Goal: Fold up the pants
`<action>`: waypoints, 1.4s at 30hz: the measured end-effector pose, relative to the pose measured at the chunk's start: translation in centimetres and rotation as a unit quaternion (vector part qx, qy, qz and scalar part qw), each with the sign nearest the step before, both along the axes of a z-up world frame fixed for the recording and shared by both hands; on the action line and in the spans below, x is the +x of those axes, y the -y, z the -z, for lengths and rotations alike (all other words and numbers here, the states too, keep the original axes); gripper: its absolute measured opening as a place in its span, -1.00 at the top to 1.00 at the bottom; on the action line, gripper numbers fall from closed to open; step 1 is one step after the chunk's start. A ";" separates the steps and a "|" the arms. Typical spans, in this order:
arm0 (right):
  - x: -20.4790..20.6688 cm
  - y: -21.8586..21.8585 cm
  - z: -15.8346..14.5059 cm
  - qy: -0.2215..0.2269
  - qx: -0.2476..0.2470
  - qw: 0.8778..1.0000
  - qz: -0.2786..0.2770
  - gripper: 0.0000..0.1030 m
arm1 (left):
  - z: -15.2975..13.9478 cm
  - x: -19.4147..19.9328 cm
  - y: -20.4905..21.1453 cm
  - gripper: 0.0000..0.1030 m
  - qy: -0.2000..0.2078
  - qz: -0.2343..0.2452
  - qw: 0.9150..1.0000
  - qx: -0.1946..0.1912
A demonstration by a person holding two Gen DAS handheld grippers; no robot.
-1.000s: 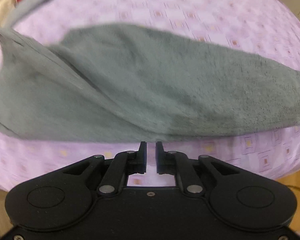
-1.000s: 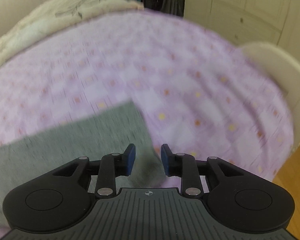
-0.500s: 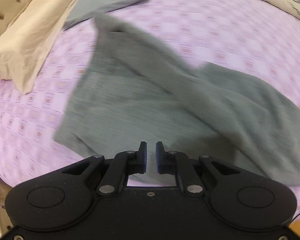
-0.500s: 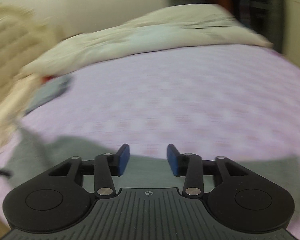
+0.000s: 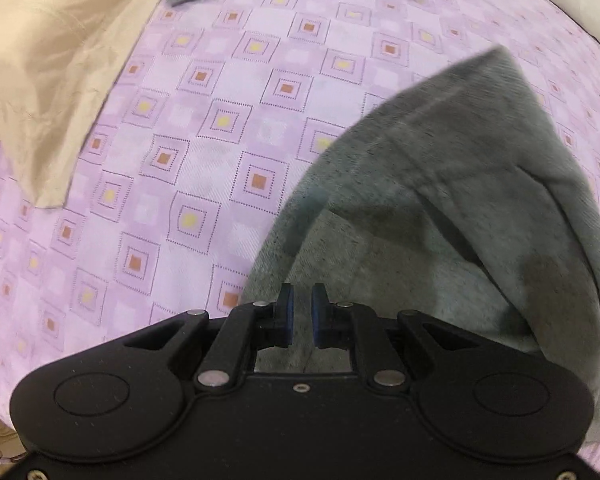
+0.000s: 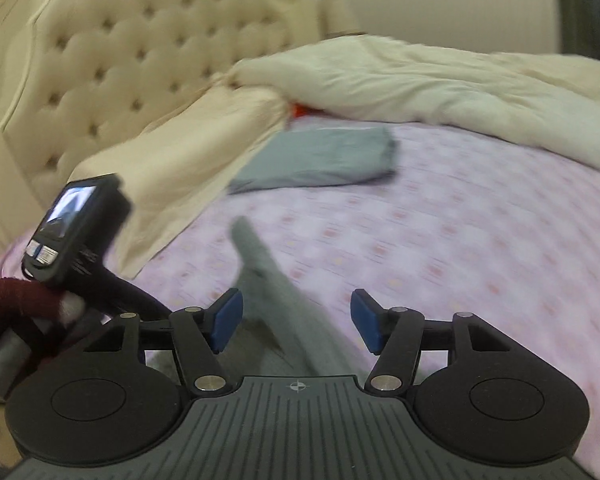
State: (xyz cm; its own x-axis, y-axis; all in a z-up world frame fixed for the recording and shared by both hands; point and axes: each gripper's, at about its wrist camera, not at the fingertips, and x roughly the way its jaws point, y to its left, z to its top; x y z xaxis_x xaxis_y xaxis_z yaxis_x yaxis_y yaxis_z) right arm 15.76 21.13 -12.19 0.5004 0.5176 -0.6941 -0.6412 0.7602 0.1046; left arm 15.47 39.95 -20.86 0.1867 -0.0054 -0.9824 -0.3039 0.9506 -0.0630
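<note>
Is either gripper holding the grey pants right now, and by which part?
Neither. The left gripper has a narrow empty gap above the grey pants; the right gripper is opening, gripping nothing.

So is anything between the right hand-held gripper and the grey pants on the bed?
Nothing visible does. The right hand-held gripper is opening directly over the grey pants, no other object between them; the folded grey garment lies far off.

Bare bedsheet [image 5: 228, 128] lies open between pillowcase [image 5: 52, 72] and pants [image 5: 440, 184].

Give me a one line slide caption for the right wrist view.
Right gripper, jaws opening, over grey pants on the purple bedsheet; folded grey garment beyond.
</note>
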 end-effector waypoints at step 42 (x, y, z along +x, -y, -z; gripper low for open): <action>-14.3 -7.4 8.7 -0.081 -0.098 0.982 -0.139 0.36 | 2.1 -2.7 1.2 0.62 0.011 0.155 0.988 0.015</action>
